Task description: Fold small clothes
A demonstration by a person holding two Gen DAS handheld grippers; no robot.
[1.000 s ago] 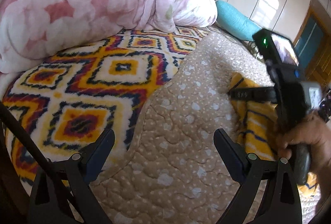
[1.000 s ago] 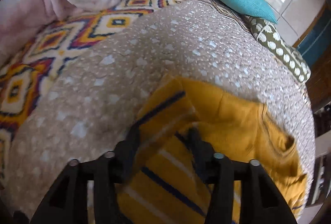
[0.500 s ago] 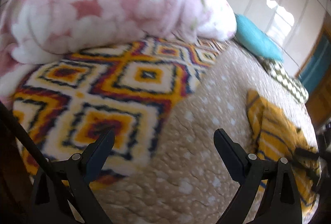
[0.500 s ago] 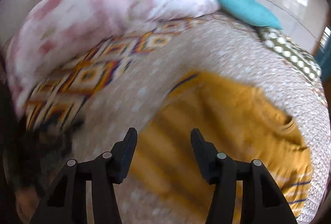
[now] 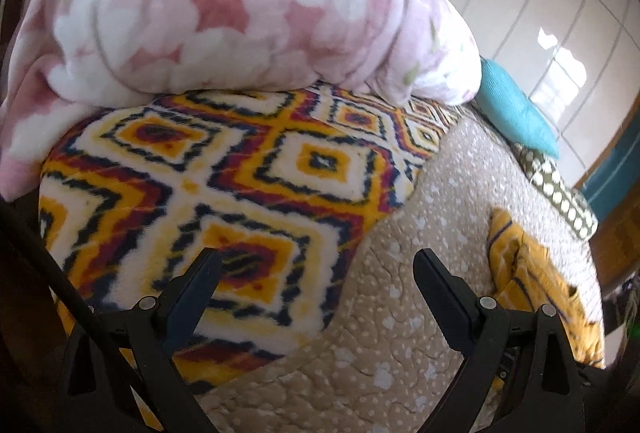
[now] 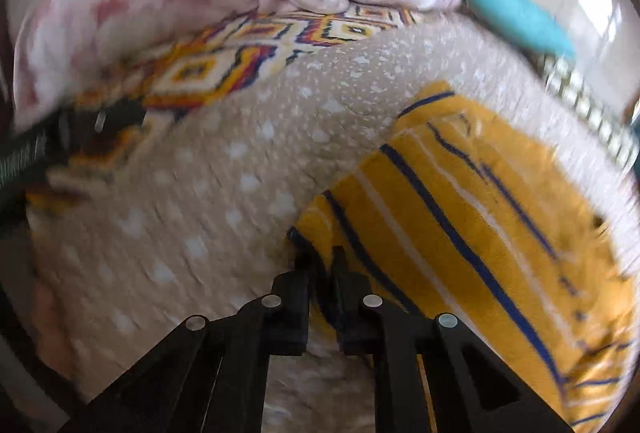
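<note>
A small mustard-yellow garment (image 6: 472, 201) with navy and white stripes lies on the beige dotted quilt (image 6: 224, 169). My right gripper (image 6: 322, 259) is shut on the garment's near left corner. In the left wrist view the garment (image 5: 536, 273) lies at the right edge. My left gripper (image 5: 316, 265) is open and empty, held above the quilt (image 5: 400, 313) beside the patterned blanket (image 5: 224, 185), well left of the garment. The left gripper's body (image 6: 48, 145) shows blurred at the left of the right wrist view.
A pink floral comforter (image 5: 224, 5) is heaped at the back. A teal pillow (image 5: 516, 109) and a green dotted cushion (image 5: 560, 193) lie at the far right by the tiled wall. The patterned blanket (image 6: 224, 61) covers the bed's left part.
My right gripper let go of the garment's far part, pulled back toward me, and shut on the near left corner. My left gripper drew back and left, away from the garment.
</note>
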